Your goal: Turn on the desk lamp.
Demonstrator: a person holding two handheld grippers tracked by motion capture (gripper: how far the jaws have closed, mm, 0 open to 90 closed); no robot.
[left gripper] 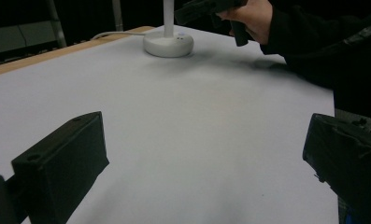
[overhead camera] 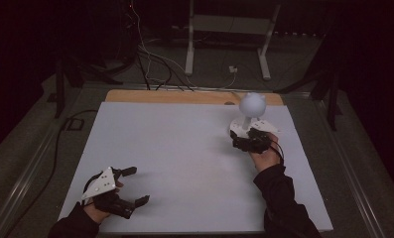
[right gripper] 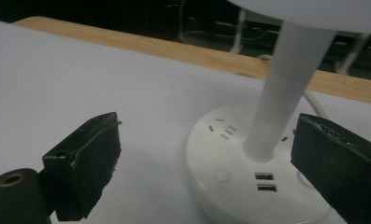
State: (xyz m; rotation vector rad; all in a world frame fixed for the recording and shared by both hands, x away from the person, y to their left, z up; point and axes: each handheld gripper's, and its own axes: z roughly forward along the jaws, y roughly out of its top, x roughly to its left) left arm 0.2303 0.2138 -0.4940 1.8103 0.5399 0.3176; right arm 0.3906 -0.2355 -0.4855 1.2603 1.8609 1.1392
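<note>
Nearest us, the left gripper [overhead camera: 116, 191] rests low on the white table [overhead camera: 184, 163], jaws wide apart and empty. At the far right stands the lamp [overhead camera: 248, 118]; the right gripper [overhead camera: 251, 140], jaws apart, flanks its stem [right gripper: 286, 88]. We judge it rigid, bottom-heavy, smooth; take the stem. Its round button [right gripper: 222, 175] is perhaps the switch; the shade is cut off.

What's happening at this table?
A person sits at a white table with a two-jaw gripper in each hand. The right gripper is open, right at the round base of a small white lamp, near its button and USB ports, not clamped on it. The left gripper, also open, rests idle at the near left corner.
</note>
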